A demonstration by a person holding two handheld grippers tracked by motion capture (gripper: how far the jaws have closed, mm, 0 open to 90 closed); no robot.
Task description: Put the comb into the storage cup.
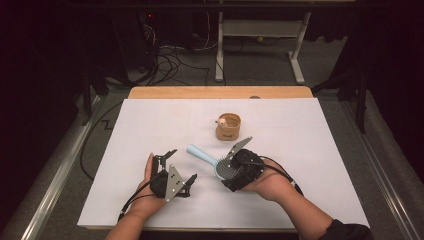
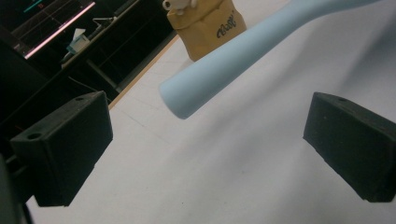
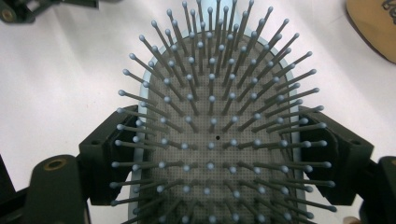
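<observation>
A light-blue hairbrush (image 1: 202,155) hangs low over the white mat (image 1: 150,120), its handle pointing up and left. My right gripper (image 1: 226,171) is shut on the brush's head; in the right gripper view the grey bristles (image 3: 215,130) face the camera and the black pads (image 3: 100,158) press on both edges of the head. My left gripper (image 1: 183,164) stands open just left of the handle's end. In the left gripper view the handle (image 2: 233,60) lies beyond the open gripper (image 2: 205,149), apart from both jaws.
A tan pouch-like cup (image 1: 228,126) with a small pale figure in it stands behind the brush, also in the left gripper view (image 2: 210,28). The wooden table edge (image 1: 220,92) runs along the back. Cables and a desk frame (image 1: 260,30) lie on the floor beyond.
</observation>
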